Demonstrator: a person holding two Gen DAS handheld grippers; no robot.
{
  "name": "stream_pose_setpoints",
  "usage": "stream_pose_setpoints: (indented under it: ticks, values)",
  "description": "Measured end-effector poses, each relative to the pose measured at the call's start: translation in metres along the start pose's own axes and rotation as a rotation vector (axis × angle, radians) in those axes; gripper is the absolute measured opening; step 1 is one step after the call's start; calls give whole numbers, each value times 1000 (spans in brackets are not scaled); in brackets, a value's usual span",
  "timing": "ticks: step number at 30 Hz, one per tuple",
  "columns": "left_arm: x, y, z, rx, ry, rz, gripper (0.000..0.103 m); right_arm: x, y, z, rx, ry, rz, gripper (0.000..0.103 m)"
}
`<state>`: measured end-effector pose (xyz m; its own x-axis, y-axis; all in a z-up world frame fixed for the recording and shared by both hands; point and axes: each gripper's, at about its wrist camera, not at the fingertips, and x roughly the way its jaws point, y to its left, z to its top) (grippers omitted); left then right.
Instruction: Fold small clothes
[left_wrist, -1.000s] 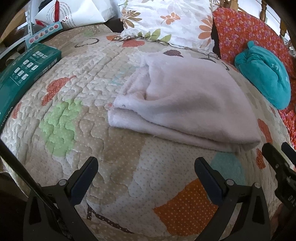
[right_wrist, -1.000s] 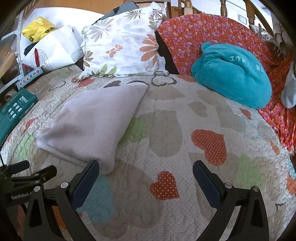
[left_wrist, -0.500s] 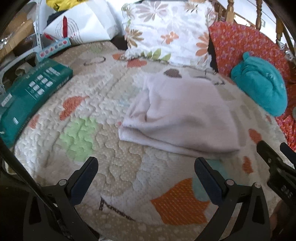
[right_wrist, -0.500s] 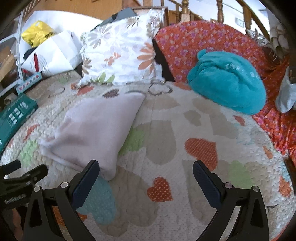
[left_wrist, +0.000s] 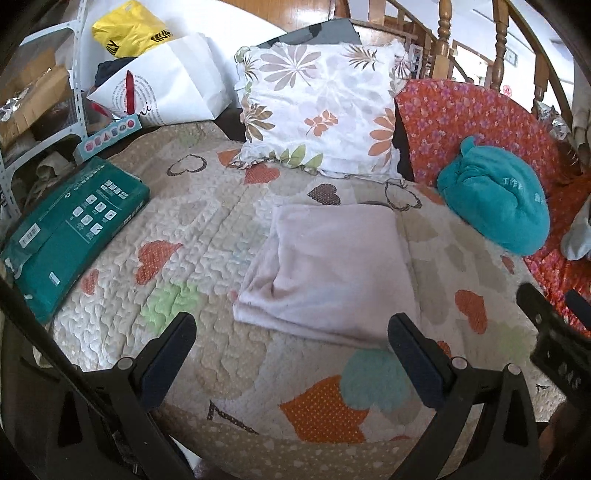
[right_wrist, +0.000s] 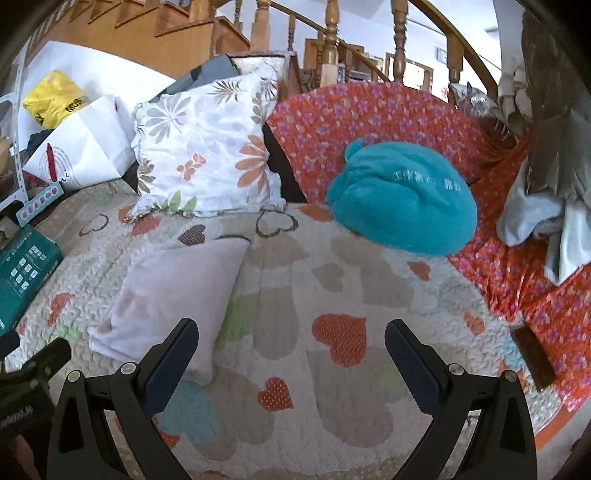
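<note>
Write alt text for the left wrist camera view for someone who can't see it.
A folded pale pink cloth lies flat on a heart-patterned quilt, just beyond the open left gripper. A floral pillow and a teal bundle sit behind it, a green box to the left.

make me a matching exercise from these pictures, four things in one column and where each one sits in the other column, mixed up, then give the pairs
Things:
1. folded pale cloth
2. teal bundle
3. green box
4. floral pillow

Places:
A. propped upright at the quilt's far edge
B. flat in the middle of the quilt
C. at the quilt's left edge
D. against the red flowered cover

Pairs: 1-B, 2-D, 3-C, 4-A
</note>
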<state>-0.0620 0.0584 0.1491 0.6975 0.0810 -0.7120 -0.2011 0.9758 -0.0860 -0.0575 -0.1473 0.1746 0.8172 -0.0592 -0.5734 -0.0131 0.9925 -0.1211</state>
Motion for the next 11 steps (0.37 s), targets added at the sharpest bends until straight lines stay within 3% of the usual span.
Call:
stream_pose_setpoints:
  ticks: [5,11]
  values:
    - [31,8,12,-40,76,7,103,19,6,-5,-37,45,34,103]
    - [70,8,17,-57,158,-8,103,54,2,-5,-58,120,17,103]
